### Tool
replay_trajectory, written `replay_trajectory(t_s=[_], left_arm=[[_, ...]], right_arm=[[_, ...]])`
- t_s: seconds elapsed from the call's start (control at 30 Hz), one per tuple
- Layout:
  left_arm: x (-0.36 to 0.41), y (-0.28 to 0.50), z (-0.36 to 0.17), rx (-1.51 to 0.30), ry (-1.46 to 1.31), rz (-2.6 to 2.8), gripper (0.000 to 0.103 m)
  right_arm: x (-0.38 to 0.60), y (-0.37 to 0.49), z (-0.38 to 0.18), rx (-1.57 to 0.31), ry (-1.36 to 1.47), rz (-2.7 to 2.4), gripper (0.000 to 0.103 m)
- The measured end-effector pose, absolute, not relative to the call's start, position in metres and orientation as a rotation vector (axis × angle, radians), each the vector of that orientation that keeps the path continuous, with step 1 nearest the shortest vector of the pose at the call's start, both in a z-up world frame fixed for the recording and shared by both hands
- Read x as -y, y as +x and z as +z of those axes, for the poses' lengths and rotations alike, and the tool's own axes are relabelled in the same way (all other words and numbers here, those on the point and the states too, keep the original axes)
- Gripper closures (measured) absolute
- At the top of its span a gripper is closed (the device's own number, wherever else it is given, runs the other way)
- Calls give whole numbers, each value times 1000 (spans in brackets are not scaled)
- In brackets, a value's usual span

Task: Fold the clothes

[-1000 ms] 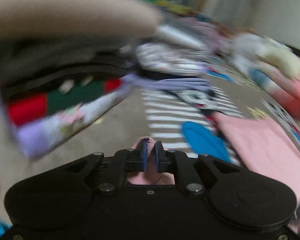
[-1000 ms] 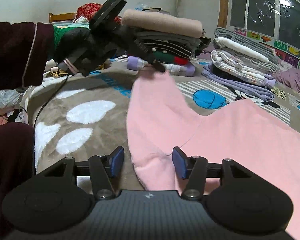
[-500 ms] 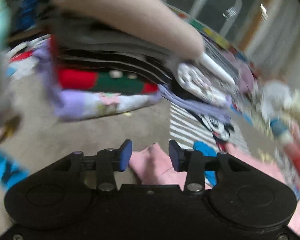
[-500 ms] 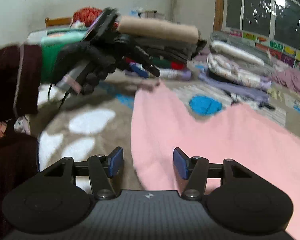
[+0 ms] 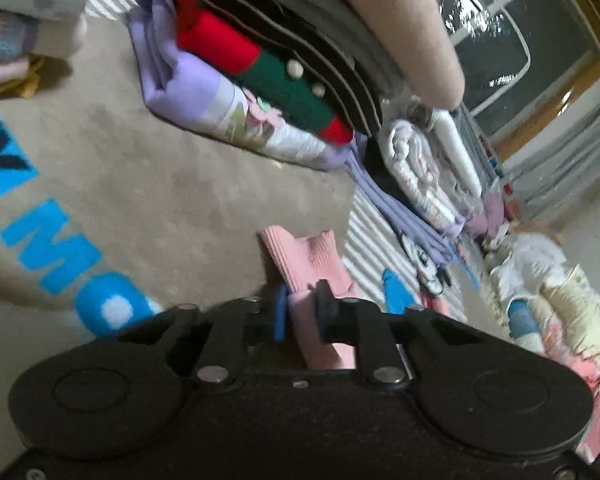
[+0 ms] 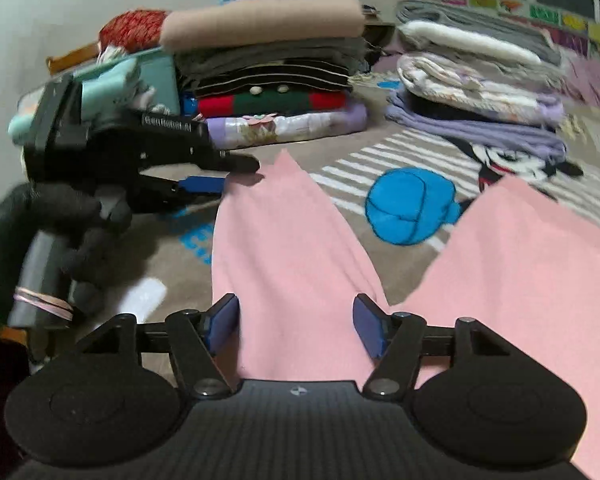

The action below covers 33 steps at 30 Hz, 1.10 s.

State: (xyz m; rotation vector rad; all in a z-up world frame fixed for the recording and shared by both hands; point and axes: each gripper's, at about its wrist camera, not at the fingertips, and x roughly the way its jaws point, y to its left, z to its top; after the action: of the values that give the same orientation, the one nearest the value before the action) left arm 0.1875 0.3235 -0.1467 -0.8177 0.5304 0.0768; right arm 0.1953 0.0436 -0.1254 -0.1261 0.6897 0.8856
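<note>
A pink garment (image 6: pixel 520 280) lies spread on the patterned blanket (image 6: pixel 412 208), one long sleeve (image 6: pixel 284 240) running away from me. In the left wrist view my left gripper (image 5: pixel 301 309) is closing on the sleeve's ribbed cuff (image 5: pixel 300 252), with pink cloth pinched between its blue pads. From the right wrist view the left gripper (image 6: pixel 236 174) reaches in from the left, held by a gloved hand (image 6: pixel 80 216), at the sleeve's far tip. My right gripper (image 6: pixel 296 324) hovers over the sleeve's near end. Its jaws are opening, the pads apart on either side of the cloth without pressing it.
A tall stack of folded clothes (image 6: pixel 268 64) with a beige roll on top stands behind the sleeve. A second folded stack (image 6: pixel 480 72) sits to its right. Loose clothing (image 5: pixel 548 280) is heaped at the far right. The blanket shows blue letters (image 5: pixel 60 256).
The left gripper opened, rolled and sank to the blanket, then closed on the pink cuff. The right gripper slid forward over the sleeve and its jaws widened.
</note>
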Motion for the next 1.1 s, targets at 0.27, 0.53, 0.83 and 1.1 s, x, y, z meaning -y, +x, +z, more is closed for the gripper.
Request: replay_trajectory(t_s=[0.27, 0.53, 0.83, 1.1], left_arm=[[-330, 152, -135, -432, -799, 77, 96], [-332, 151, -133, -468, -771, 161, 63], [-289, 128, -93, -403, -435, 10, 64], [-265, 145, -106, -527, -242, 121, 69]], right_arm=[[-37, 130, -119, -544, -344, 907, 35], [-26, 53, -136, -328, -619, 888, 37], [-29, 54, -128, -345, -590, 904, 36], [-29, 64, -133, -479, -512, 949, 36]])
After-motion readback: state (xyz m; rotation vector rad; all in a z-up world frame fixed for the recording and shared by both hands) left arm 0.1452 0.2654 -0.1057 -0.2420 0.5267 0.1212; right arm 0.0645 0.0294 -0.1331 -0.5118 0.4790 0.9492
